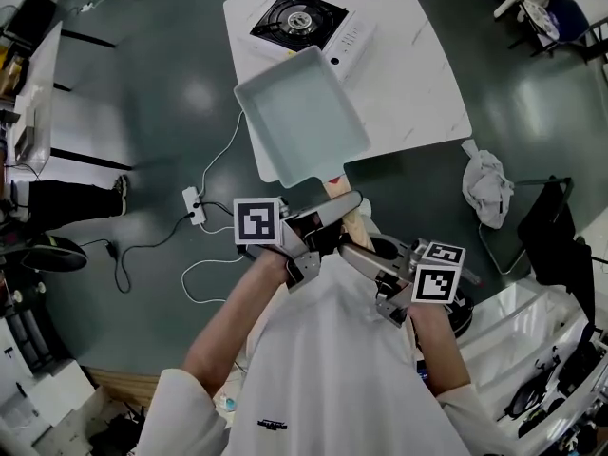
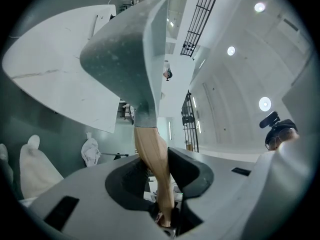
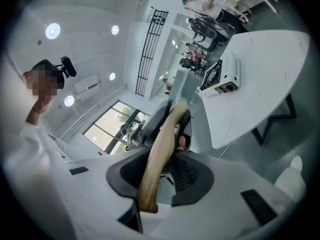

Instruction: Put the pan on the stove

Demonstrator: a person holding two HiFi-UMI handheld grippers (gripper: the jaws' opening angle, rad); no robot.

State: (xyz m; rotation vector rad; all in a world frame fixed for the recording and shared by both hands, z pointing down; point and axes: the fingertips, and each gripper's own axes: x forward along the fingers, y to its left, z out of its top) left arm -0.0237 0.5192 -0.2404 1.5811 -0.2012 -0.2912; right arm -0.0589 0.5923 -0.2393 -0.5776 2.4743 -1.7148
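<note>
A pale rectangular pan hangs in the air over the near edge of the white table, its wooden handle pointing back at me. My left gripper is shut on the handle, and the pan's underside rises above the jaws. My right gripper sits at the handle's end; the handle lies between its jaws against the left pad, with a gap to the right pad. The black-topped stove stands at the table's far side, beyond the pan.
A crumpled white cloth lies on the floor right of the table. A power strip and its cable trail on the floor at the left. A person's leg shows at the far left, black chairs at the right.
</note>
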